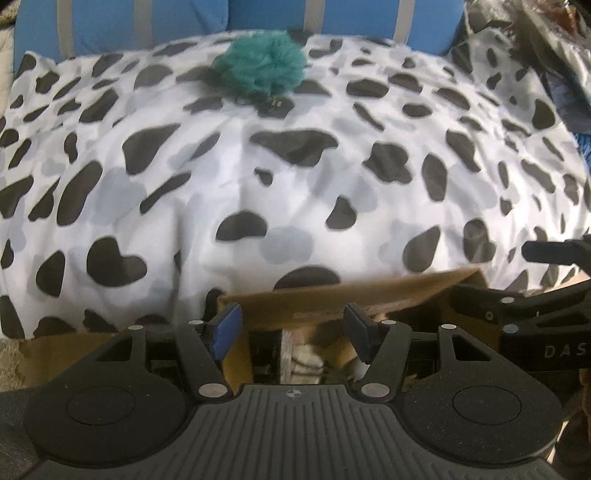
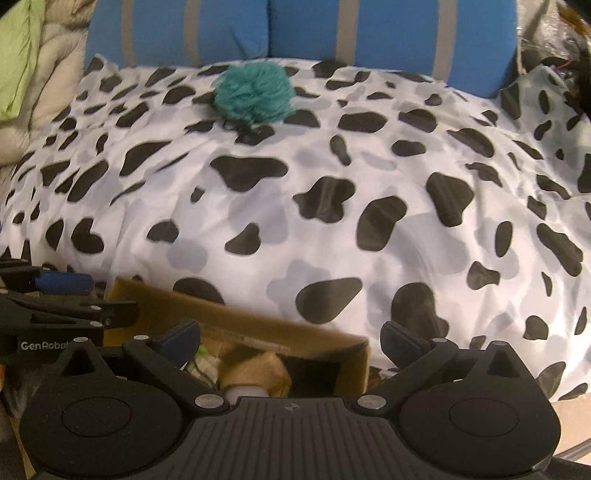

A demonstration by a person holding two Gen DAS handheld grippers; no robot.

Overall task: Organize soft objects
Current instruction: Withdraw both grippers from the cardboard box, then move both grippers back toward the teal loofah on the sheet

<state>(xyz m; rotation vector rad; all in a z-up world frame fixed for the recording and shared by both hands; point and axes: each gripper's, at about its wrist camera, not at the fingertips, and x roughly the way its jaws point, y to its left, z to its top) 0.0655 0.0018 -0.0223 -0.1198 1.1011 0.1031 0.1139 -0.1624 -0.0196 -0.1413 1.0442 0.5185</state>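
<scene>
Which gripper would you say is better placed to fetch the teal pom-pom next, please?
Neither clearly. The teal pom-pom sits far across the cow-print bedding, near centre in both views. The left gripper and right gripper both hover open over the cardboard box.

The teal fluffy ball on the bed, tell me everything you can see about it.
The teal fluffy ball is a round, shaggy tuft that looks like yarn or fur, lying on the cow-print cover near its far edge, just before the blue striped cushions. A small dark cord or clasp trails from its near side. Nothing grips it; both grippers are well short of it, over the cardboard box.
</scene>
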